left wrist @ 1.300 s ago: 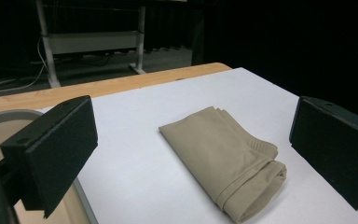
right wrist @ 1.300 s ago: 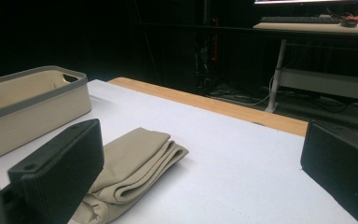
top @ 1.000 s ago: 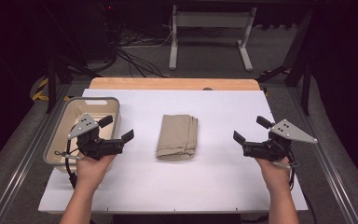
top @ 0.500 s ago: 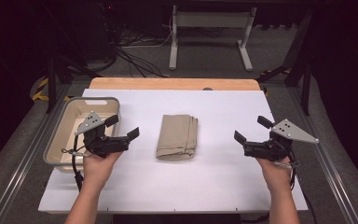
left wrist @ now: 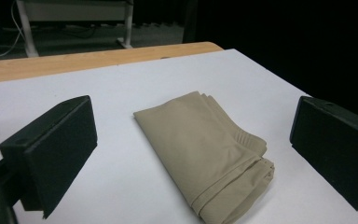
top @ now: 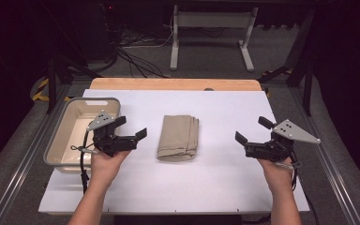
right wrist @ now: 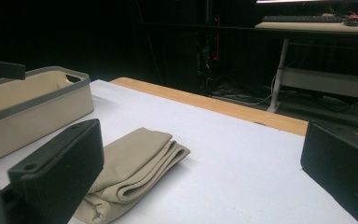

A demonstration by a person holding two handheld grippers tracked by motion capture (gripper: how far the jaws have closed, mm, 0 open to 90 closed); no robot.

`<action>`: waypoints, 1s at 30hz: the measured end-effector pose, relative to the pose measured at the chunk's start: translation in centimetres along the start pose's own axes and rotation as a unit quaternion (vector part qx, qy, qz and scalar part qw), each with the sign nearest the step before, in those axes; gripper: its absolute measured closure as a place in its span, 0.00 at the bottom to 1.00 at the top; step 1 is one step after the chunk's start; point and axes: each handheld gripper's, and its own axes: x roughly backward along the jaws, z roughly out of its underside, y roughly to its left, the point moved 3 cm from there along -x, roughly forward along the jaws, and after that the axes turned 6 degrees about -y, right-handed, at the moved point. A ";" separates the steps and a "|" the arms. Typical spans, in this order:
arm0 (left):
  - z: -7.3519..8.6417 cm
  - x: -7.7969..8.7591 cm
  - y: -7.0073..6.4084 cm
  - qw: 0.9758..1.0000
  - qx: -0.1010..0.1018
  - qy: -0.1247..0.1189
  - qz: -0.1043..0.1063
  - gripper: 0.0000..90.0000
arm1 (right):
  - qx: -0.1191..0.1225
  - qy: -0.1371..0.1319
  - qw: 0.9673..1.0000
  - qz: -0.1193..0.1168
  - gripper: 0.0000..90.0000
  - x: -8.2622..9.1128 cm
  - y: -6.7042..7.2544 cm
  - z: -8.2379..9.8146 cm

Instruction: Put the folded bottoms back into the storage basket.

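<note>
Folded cloth point(top: 178, 138) lies flat at mid-table point(top: 225, 183), free of both grippers. Left gripper point(top: 132, 127) hovers just left of the cloth, between it and the bin point(top: 58, 136); jaws spread wide, nothing between them, the cloth framed in the gap in the left gripper view point(left wrist: 205, 154). Right gripper point(top: 252, 131) sits well right of the cloth, jaws likewise spread and empty. Cloth looks to be several layers, folded edges toward the person; the count is hard to tell. Bin stands left of the cloth, apart from it point(right wrist: 37, 107).
</note>
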 end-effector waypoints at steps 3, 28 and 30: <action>0.1 -0.6 -0.1 1.000 0.008 0.007 0.006 0.01 | 0.000 0.002 1.000 0.000 0.00 0.0 0.0 0.0; 1.4 -4.7 -0.5 0.995 0.057 0.069 0.033 0.01 | 0.002 0.001 1.000 -0.005 0.00 0.0 0.1 0.0; 1.6 -5.1 -0.5 0.995 0.059 0.075 0.030 0.01 | 0.001 0.001 1.000 -0.005 0.00 0.0 0.1 0.0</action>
